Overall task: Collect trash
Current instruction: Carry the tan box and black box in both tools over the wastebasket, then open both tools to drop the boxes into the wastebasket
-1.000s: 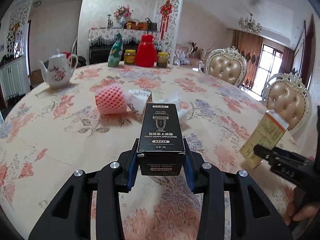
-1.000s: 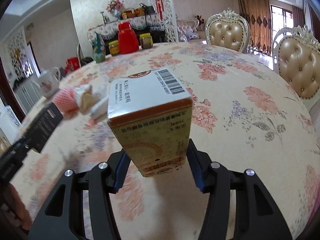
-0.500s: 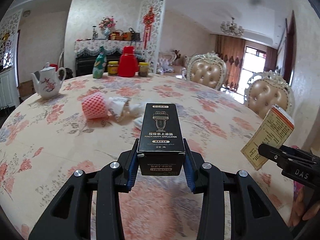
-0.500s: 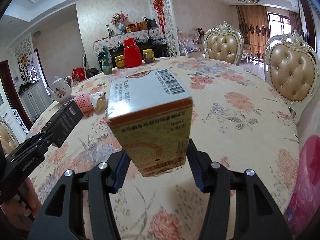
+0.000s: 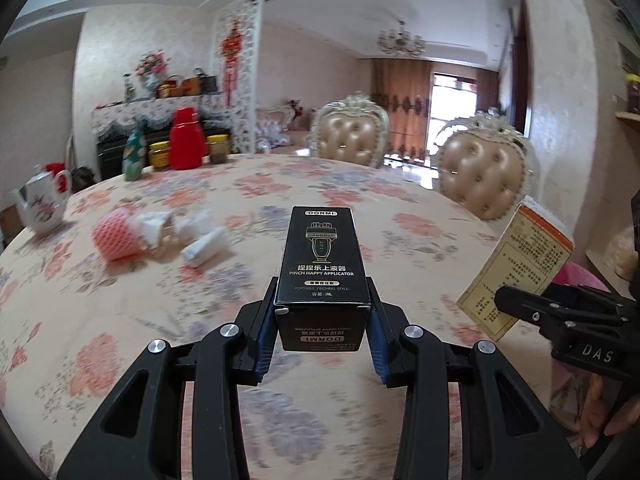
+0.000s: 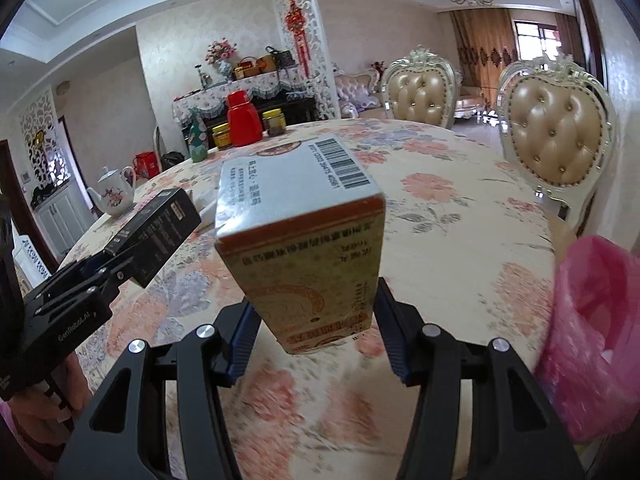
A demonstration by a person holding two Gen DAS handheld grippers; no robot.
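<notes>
Left tongs (image 5: 322,344) pinching the black box (image 5: 322,256), right tongs (image 6: 316,332) pinching the yellow carton (image 6: 304,248), which might slip before reaching the pink bag (image 6: 592,320) just right of them

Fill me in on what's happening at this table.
A person is clearing trash with a claw in each hand. The left claw is clamped on a black carton, the right claw on a yellow carton, both held above the floral tablecloth. A pink bag sits at the right edge. Pink foam netting and crumpled wrappers remain.
</notes>
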